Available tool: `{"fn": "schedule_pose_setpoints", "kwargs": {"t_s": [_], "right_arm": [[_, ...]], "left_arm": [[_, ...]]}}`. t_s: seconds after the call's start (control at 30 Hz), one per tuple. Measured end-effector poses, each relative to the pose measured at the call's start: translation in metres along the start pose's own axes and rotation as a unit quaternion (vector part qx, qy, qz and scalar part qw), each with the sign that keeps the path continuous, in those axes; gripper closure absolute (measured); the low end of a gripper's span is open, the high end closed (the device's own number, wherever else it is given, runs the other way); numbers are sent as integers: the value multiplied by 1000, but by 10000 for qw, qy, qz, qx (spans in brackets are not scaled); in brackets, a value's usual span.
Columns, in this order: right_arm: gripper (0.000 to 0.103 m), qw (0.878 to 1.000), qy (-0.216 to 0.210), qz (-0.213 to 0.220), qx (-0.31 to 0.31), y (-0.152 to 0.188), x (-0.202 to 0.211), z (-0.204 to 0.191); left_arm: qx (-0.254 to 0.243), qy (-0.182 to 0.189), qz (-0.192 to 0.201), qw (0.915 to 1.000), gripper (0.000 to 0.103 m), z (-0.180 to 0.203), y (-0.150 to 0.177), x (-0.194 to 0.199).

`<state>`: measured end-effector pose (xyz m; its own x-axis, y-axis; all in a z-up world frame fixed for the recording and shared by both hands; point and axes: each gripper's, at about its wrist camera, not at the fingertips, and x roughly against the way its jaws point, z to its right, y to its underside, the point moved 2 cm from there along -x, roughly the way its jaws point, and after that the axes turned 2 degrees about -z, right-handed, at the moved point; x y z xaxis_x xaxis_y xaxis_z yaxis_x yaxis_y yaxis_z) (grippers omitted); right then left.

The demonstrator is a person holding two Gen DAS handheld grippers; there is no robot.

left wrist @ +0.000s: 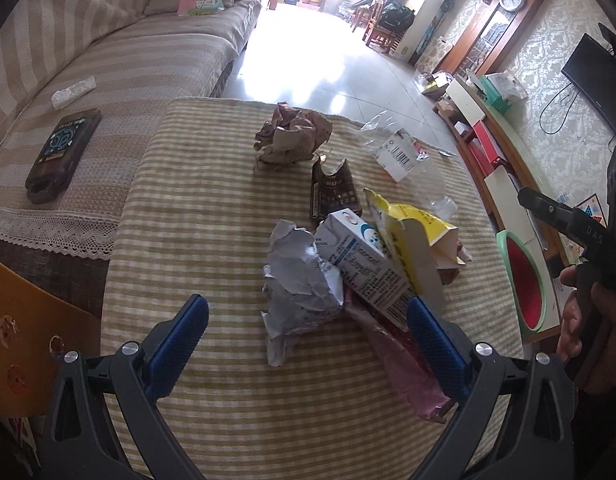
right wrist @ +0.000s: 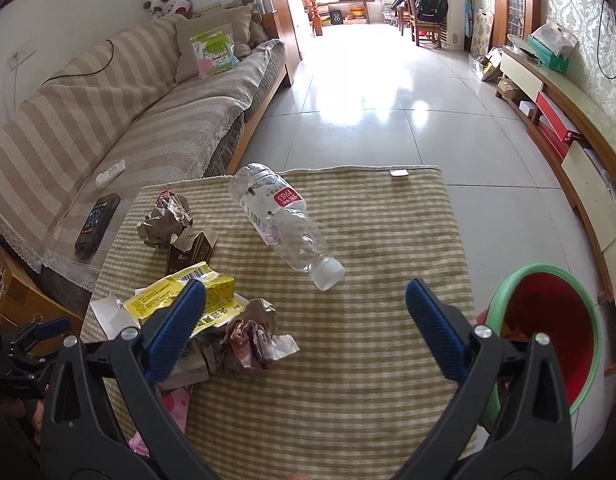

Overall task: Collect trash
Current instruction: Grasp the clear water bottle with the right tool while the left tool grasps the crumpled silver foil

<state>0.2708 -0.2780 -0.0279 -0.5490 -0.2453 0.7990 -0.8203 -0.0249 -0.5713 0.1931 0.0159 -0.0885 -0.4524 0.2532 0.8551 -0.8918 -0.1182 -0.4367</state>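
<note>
My left gripper [left wrist: 308,312], jaws spread, brackets the crumpled grey paper [left wrist: 302,276] at twelve o'clock for pickup; my right gripper [right wrist: 306,300], also spread, faces the plastic bottle [right wrist: 282,220] at twelve, the bin [right wrist: 547,320] waiting at three

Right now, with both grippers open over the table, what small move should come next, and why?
Probably ease the open left gripper forward and close on the crumpled grey paper. It lies right between the fingers; the red bin waits beside the table.
</note>
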Motion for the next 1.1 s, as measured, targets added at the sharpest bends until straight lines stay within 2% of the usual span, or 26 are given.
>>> {"fn": "schedule_pose_setpoints", "kwargs": {"t_s": [0.17, 0.37, 0.5, 0.53, 0.57, 0.73, 0.8, 0.87, 0.97, 1.1], "right_arm": [[4, 9998, 46, -103, 157, -10, -27, -9], [4, 9992, 109, -224, 318, -22, -61, -11], [4, 9983, 103, -324, 483, -33, -87, -16], [4, 9978, 98, -371, 535, -36, -95, -18], [4, 9973, 102, -414, 598, -38, -102, -20], [5, 9940, 169, -595, 898, -43, -133, -28], [9, 9928, 196, -670, 974, -42, -142, -30], [18, 9915, 180, -769, 1032, -40, -148, -31], [43, 9891, 187, -915, 1137, -35, -155, -35], [55, 9885, 196, -882, 1210, -32, -152, -36]], "left_arm": [[63, 53, -107, 9999, 9, -7, -2, -20], [145, 117, -244, 9995, 21, -11, -2, -45], [186, 207, -255, 9993, 24, -13, -2, -58], [174, 236, -252, 9993, 26, -14, -2, -61], [174, 280, -255, 9991, 34, -15, -1, -63], [240, 377, -242, 9987, 34, -18, -1, -70], [256, 419, -234, 9985, 38, -17, -1, -73], [281, 555, -248, 9978, 44, -16, -2, -76], [218, 568, -269, 9978, 46, -13, -3, -80], [291, 635, -279, 9972, 50, -13, -4, -80]]}}
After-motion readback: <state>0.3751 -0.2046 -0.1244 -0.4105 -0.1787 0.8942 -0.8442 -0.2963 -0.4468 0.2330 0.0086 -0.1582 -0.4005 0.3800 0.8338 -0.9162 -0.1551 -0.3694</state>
